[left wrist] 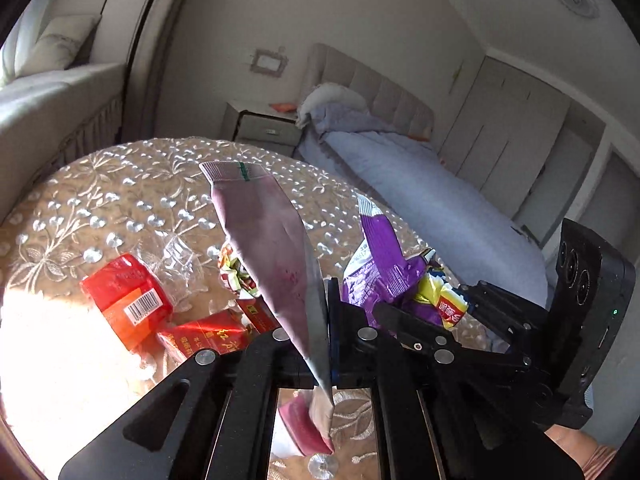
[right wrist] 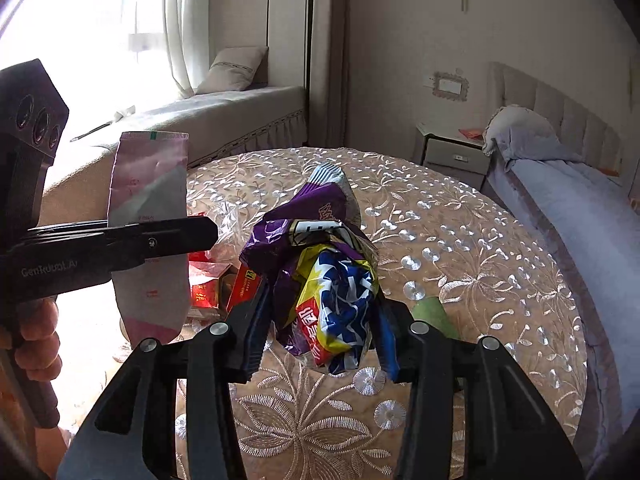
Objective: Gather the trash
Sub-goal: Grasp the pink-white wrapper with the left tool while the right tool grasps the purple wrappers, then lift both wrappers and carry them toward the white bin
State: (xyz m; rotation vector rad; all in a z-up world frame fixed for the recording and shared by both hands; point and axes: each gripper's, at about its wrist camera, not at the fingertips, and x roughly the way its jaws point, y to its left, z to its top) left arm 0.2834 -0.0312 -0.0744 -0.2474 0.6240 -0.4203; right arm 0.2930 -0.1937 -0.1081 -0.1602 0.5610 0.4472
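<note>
Flat pink tube [left wrist: 276, 264] (crinkled wrappers [right wrist: 324, 280] opposite).

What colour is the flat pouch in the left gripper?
Pink-mauve pouch with a green mark on its top seal, clearest in the right wrist view.

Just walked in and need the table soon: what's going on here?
A person is clearing trash with two handheld grippers. The left gripper is clamped on a flat pink-and-grey pouch; the right gripper squeezes a bundle of crumpled purple, yellow and blue snack wrappers. Red cartons and clear plastic wrap lie on the embroidered round tablecloth.
</note>
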